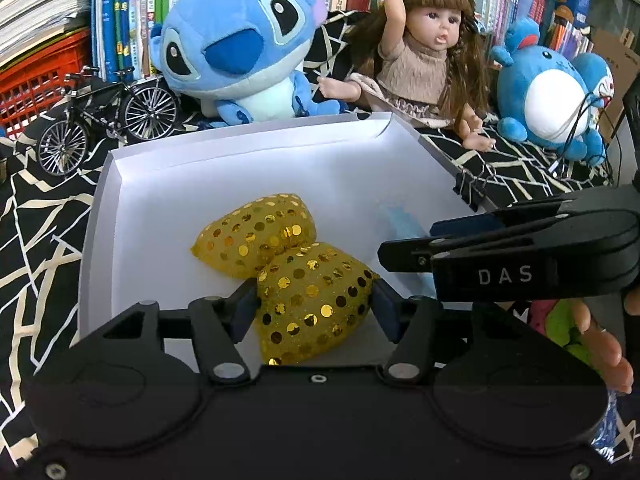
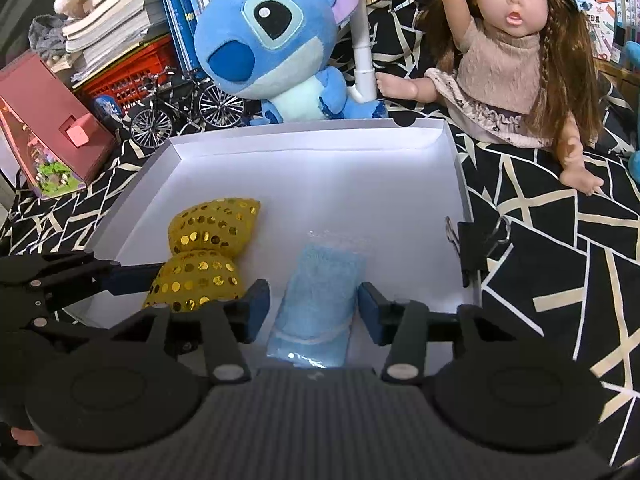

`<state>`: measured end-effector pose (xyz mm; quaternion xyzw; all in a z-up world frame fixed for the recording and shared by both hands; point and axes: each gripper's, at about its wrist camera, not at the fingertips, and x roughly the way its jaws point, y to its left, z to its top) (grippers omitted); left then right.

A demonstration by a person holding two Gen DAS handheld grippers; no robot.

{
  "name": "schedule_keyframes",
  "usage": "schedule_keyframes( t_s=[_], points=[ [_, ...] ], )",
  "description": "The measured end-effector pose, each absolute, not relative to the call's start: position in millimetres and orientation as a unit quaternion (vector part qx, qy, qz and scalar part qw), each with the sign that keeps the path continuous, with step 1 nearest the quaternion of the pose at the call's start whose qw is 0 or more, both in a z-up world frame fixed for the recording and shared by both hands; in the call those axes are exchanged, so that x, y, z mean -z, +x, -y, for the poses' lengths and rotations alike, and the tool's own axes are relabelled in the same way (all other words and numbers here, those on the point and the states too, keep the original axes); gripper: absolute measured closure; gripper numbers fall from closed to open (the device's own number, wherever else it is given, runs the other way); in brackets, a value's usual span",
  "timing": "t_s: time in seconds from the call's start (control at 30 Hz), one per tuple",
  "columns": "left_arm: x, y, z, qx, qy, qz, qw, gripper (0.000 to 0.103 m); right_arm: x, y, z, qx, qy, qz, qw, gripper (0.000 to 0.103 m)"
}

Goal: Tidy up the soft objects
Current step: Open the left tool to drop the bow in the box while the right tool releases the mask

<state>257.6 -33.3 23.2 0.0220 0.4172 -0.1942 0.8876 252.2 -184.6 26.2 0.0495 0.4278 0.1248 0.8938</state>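
In white box (image 2: 456,168), towel (image 2: 320,300) lengthwise, nearward-farward.

Both views are evenly and brightly lit by soft, diffuse light with no single visible source. The white box (image 1: 248,184) floor glows almost overexposed, with only faint shadows beneath what lies in it. The gold sequins on the yellow pouch (image 1: 316,304) throw small glints. Fisheye distortion bends the far bookshelf and darkens the corners. Near black gripper bodies read soft and underexposed.
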Motion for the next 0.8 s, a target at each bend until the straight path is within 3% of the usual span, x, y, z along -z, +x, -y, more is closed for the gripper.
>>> schedule_keyframes(
  t_s=[0.23,0.8],
  points=[
    [-41,239,28,0.185,0.035,-0.381,0.905,0.021,-39,240,189,-0.129,0.048,-0.404,0.904,0.028],
    [-72,146,-1,0.173,0.009,-0.311,0.935,0.014,-77,157,195,-0.158,-0.003,-0.296,0.942,0.016]
  ],
)
